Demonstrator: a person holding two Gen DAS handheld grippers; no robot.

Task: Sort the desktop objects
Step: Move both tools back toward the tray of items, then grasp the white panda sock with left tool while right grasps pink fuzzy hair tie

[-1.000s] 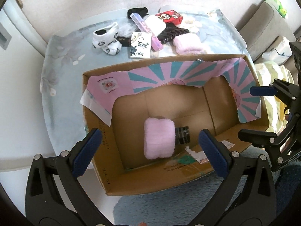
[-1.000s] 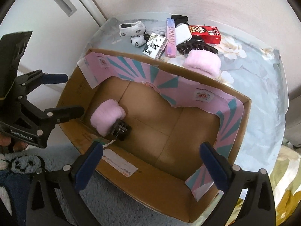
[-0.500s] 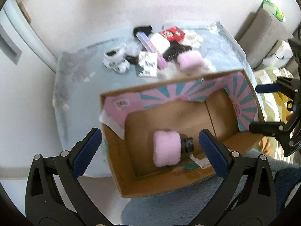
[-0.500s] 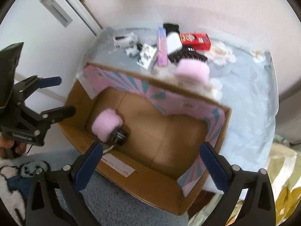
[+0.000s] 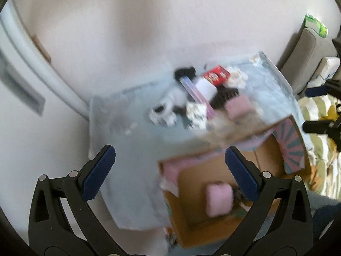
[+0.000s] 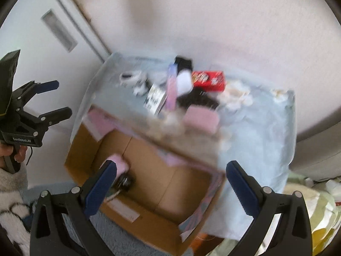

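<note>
Blurred table clutter, seemingly socks, behind box; both grippers gape empty.

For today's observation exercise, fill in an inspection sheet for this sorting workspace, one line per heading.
Surface: table under a pale blue floral cover.
Job's things: cardboard box open, holding a pink fluffy pad and a small dark item; second pink pad, red box, socks, hair clip and card packs remain on the table.
Clutter: nothing seen beyond these.
Grippers: left hand-held gripper open, empty; right hand-held gripper open, empty.
Cables: thin one at the left handle.
Surroundings: white wall, door, rug, sofa; views blurred.
</note>
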